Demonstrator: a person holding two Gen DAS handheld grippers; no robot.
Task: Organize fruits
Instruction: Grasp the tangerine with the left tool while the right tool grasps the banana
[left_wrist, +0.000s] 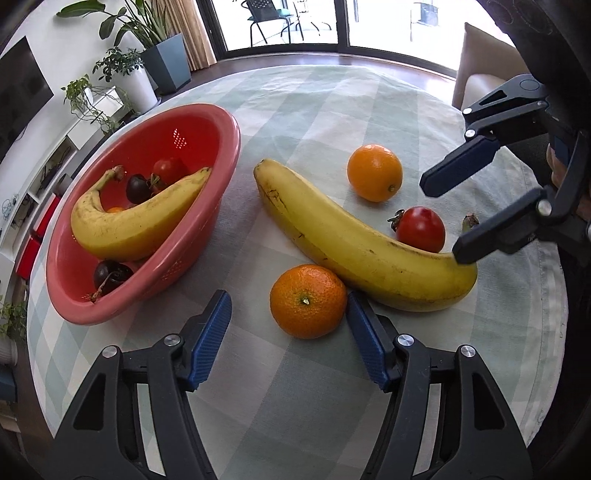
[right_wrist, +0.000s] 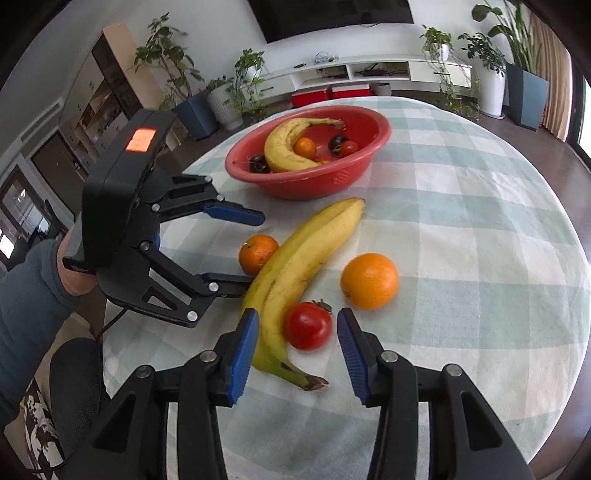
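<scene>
Nearest, the left gripper (left_wrist: 288, 314) is spread around a mandarin (left_wrist: 308, 301), its pads not clearly pressing. The right gripper (right_wrist: 297, 325) is spread around a tomato (right_wrist: 307, 325) and the stem end of a banana (right_wrist: 299, 266). An orange (right_wrist: 369, 280) lies just beyond. Toward the tabletop's (right_wrist: 480, 258) far edge, a red bowl (right_wrist: 351, 177) holds more fruit.
</scene>
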